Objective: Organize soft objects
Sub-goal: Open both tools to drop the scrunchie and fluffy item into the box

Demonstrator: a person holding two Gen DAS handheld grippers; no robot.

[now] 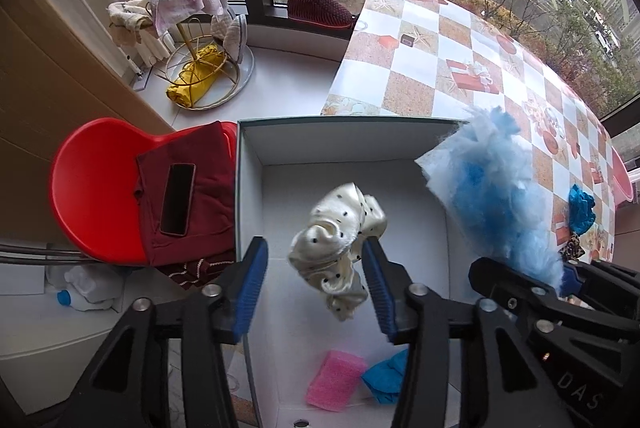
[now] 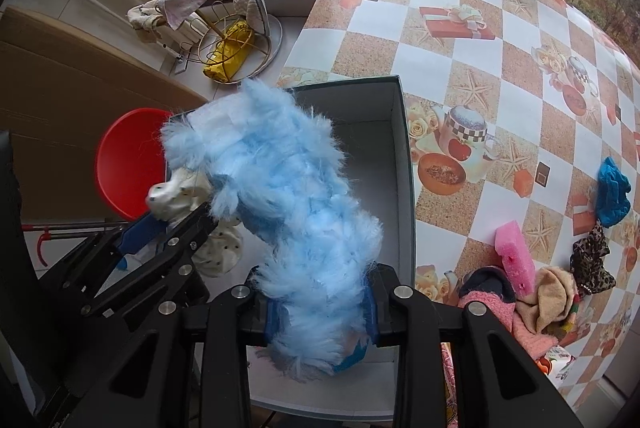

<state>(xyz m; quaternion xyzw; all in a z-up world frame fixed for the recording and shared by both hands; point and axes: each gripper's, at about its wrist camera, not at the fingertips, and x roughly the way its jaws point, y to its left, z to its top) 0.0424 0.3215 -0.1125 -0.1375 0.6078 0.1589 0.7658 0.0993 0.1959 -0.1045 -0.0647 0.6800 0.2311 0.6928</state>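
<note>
My left gripper is open over the white box. A cream polka-dot scrunchie hangs against its right finger above the box floor. A pink sponge and a blue scrunchie lie in the box. My right gripper is shut on a fluffy blue duster, held over the box; the duster also shows in the left wrist view. The left gripper appears at the left of the right wrist view.
On the checkered table lie a teal scrunchie, a pink sponge, a leopard scrunchie and a cloth pile. A red chair with dark red cloth and a phone stands left of the box.
</note>
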